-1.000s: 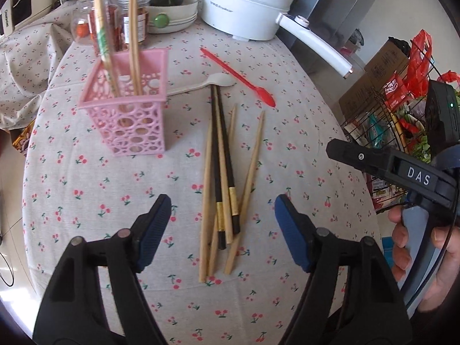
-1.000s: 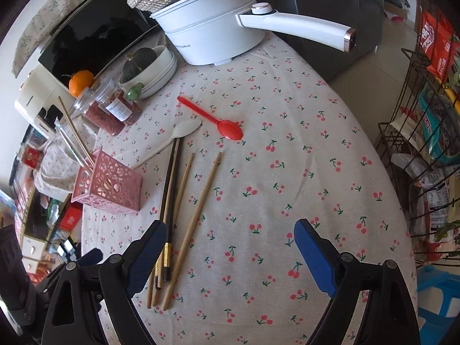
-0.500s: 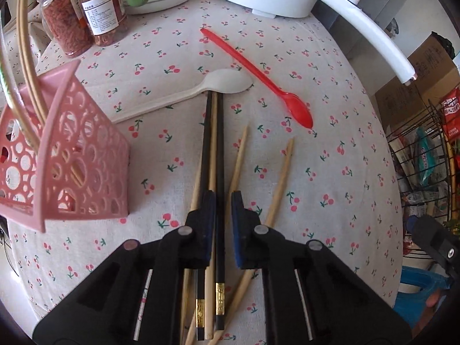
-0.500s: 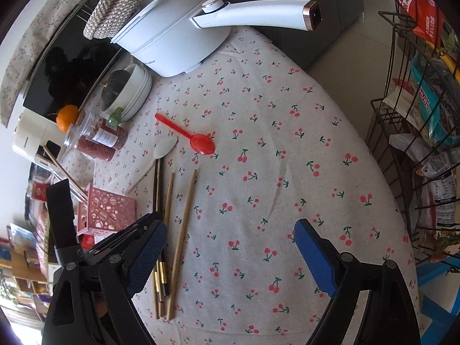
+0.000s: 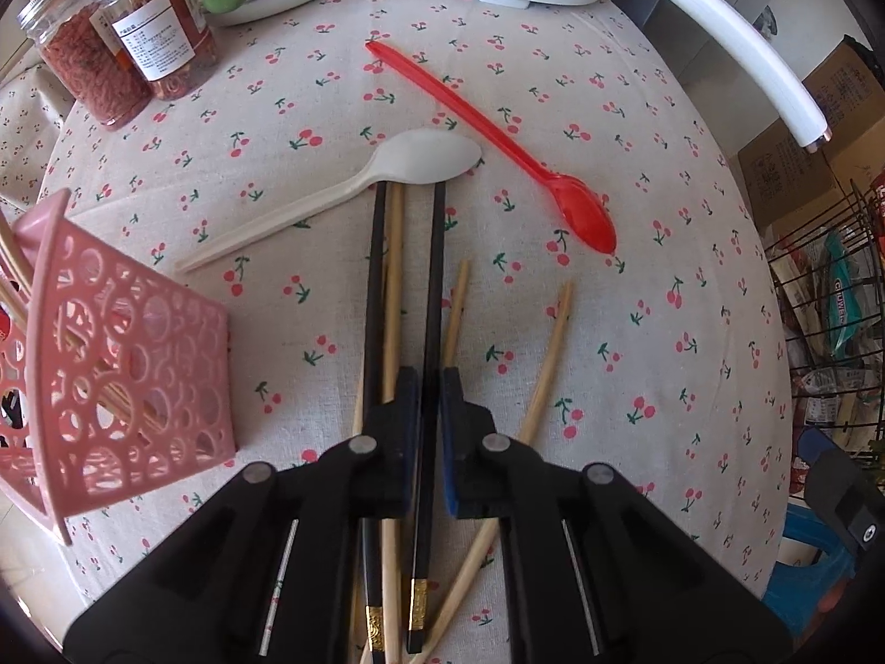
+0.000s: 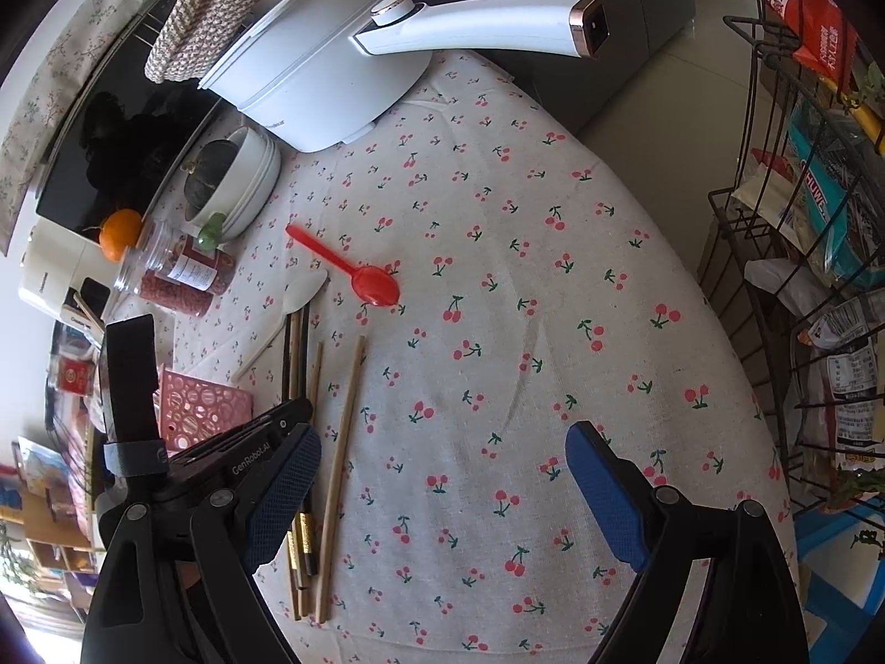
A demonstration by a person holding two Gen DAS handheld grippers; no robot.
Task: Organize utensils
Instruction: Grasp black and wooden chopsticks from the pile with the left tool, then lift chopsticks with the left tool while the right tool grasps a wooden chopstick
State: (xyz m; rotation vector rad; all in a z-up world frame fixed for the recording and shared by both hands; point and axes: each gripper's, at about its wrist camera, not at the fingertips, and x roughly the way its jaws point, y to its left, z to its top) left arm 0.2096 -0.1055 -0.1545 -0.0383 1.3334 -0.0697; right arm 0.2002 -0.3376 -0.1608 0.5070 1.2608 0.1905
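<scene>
Pick-up step. Your left gripper (image 5: 425, 387) is closing on a black chopstick (image 5: 435, 276) among the loose chopsticks on the table (image 5: 636, 332); your right gripper (image 6: 442, 476) hangs spread and empty. Next, judged: lift it clear and drop it into the pink basket (image 5: 138, 376). Whether the pads fully bite is hidden; the basket is cut off at the frame's left.

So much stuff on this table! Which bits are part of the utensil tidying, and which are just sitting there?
Part of the job:
- black chopstick, pinched in the closing left claw
- the other black chopstick
- wooden chopsticks
- cream spoon
- red spoon
- pink holder

Just lying about:
- white pot
- spice jars
- bowls
- orange
</scene>
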